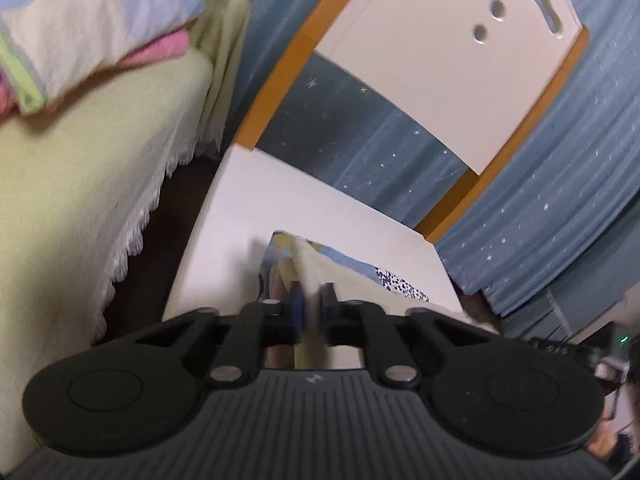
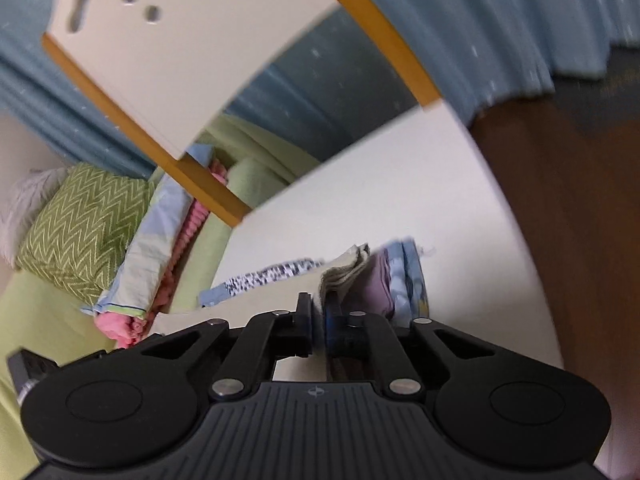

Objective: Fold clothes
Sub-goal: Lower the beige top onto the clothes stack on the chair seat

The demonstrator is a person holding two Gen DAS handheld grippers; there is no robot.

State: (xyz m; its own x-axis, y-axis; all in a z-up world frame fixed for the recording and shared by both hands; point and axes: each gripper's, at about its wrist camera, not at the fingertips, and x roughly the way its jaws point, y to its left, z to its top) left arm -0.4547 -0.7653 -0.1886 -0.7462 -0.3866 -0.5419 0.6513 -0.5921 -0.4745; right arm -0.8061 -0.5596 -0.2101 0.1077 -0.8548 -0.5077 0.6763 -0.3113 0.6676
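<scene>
A cream garment (image 1: 360,284) with blue patches and a black-and-white speckled patch lies over the white table (image 1: 256,200). My left gripper (image 1: 310,300) is shut on one of its edges, cloth pinched between the fingers. In the right wrist view the same garment (image 2: 352,276) shows a bunched cream, purple and blue end. My right gripper (image 2: 318,320) is shut on that end. Both grippers hold the cloth just above the table (image 2: 380,200).
A bed with a pale green cover (image 1: 80,184) stands left of the table, with folded bedding and a pink towel (image 1: 92,24) stacked on it. A green zigzag pillow (image 2: 84,224) lies there too. A white and orange chair back (image 1: 448,52) and blue starred curtains (image 1: 560,184) stand behind.
</scene>
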